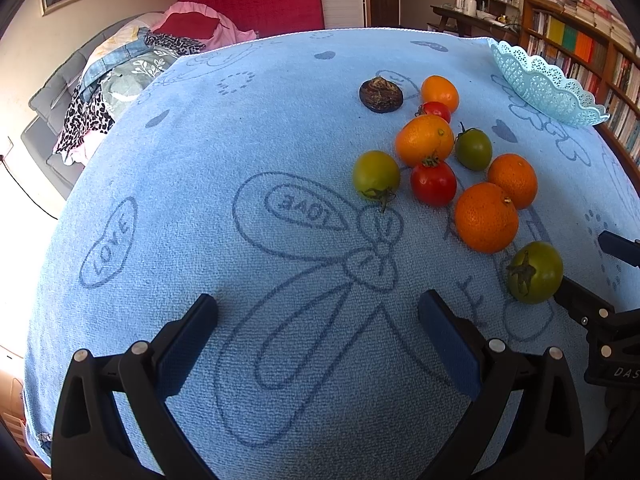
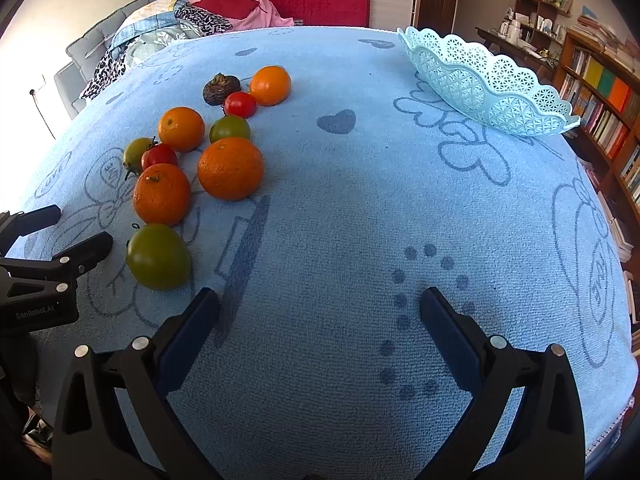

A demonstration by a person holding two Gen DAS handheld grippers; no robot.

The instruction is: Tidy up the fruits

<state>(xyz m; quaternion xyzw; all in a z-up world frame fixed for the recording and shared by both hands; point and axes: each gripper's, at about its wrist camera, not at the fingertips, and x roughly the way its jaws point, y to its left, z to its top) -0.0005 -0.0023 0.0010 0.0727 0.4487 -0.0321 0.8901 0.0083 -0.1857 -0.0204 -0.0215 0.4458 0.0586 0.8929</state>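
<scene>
Several oranges, red tomatoes and green tomatoes lie clustered on a blue towel (image 1: 200, 160) over the table. The nearest orange (image 1: 486, 217) and a green tomato (image 1: 535, 272) sit to the right of my left gripper (image 1: 318, 308), which is open over bare towel. In the right wrist view the same green tomato (image 2: 158, 256) lies just left of my right gripper (image 2: 320, 300), also open with nothing between its fingers. A dark wrinkled fruit (image 2: 221, 88) rests at the cluster's far end. The light blue lace-pattern basket (image 2: 486, 88) stands empty at the far right.
A bookshelf (image 2: 600, 96) runs along the right side past the table edge. A sofa piled with clothes (image 1: 120, 68) lies beyond the far left edge. The left gripper (image 2: 52, 256) shows at the left of the right wrist view, close to the green tomato.
</scene>
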